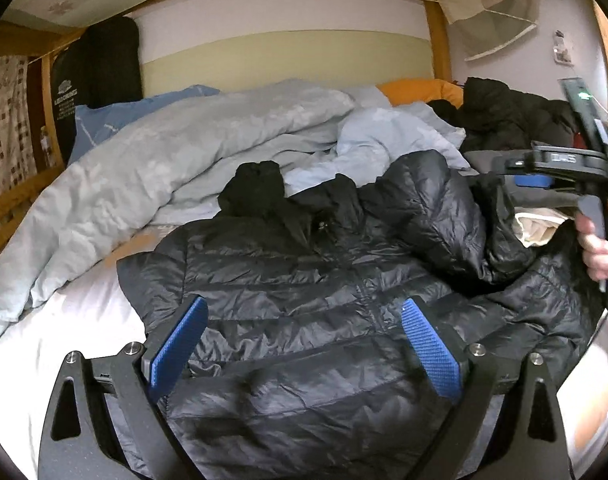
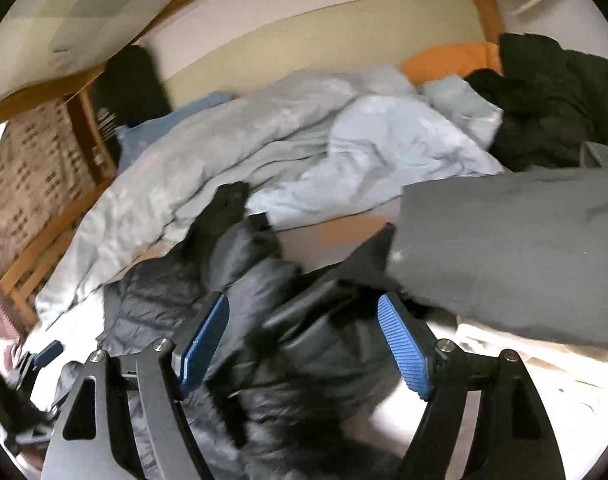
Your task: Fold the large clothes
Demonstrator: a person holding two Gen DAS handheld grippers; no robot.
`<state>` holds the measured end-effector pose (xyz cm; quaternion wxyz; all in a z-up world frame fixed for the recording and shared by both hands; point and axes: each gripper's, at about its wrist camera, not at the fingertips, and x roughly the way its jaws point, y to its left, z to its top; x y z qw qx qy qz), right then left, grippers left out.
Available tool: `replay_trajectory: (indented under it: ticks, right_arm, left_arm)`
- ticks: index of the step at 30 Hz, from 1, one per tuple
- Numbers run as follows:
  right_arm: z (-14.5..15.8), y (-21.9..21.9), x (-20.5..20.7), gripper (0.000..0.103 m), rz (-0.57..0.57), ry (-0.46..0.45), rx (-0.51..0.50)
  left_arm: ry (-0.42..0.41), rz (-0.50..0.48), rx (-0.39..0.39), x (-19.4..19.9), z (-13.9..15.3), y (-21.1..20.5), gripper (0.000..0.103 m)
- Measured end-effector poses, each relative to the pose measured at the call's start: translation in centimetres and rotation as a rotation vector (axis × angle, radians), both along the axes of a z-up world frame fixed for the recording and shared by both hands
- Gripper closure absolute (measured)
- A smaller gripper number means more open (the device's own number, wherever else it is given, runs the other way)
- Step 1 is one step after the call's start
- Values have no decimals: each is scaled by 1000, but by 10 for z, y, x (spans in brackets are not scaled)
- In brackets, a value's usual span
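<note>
The wooden bunk bed frame (image 1: pixel 438 40) enclosed everything, and on its white mattress (image 1: pixel 64 328) a rumpled pale blue duvet (image 1: pixel 184 148) filled the stretch from nine to twelve o'clock in both views. The black puffer jacket (image 1: pixel 324 280) lay spread in front of the duvet, at the centre of the left wrist view, one sleeve folded across its chest toward two o'clock; that sharp view showed its quilted seams and collar plainly, while the right wrist view was motion-blurred and gave the jacket (image 2: pixel 264 300) only as a dark smear at six o'clock. Only the right wrist view showed a grey garment (image 2: pixel 504 240) lying across three o'clock, its far end cut off by the frame. A heap of dark clothes (image 1: pixel 512 116) sat at two o'clock beside an orange pillow (image 1: pixel 420 88). The left gripper (image 1: pixel 304 344) stood with fingers spread wide above the jacket's lower body, pinching nothing. The right gripper (image 2: pixel 304 340) also had its fingers well apart, jacket fabric showing between them without being clamped; from the left view its body (image 1: pixel 560 164) appeared at three o'clock, partly cut off, held by a hand (image 1: pixel 596 248).
</note>
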<state>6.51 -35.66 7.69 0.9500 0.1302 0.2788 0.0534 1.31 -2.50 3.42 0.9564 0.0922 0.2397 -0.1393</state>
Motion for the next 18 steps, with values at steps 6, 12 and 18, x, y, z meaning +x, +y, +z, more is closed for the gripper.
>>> replay_trajectory:
  ticks: [6, 12, 18]
  right_arm:
    - [-20, 8, 29, 67, 57, 96, -7]
    - [-11, 18, 9, 97, -78, -8, -198]
    - [44, 31, -56, 98, -261, -349, -356]
  left_arm:
    - [-13, -19, 11, -3, -1, -2, 6]
    - [-15, 5, 2, -1, 2, 1, 6]
    - [-25, 4, 0, -2, 3, 3, 6]
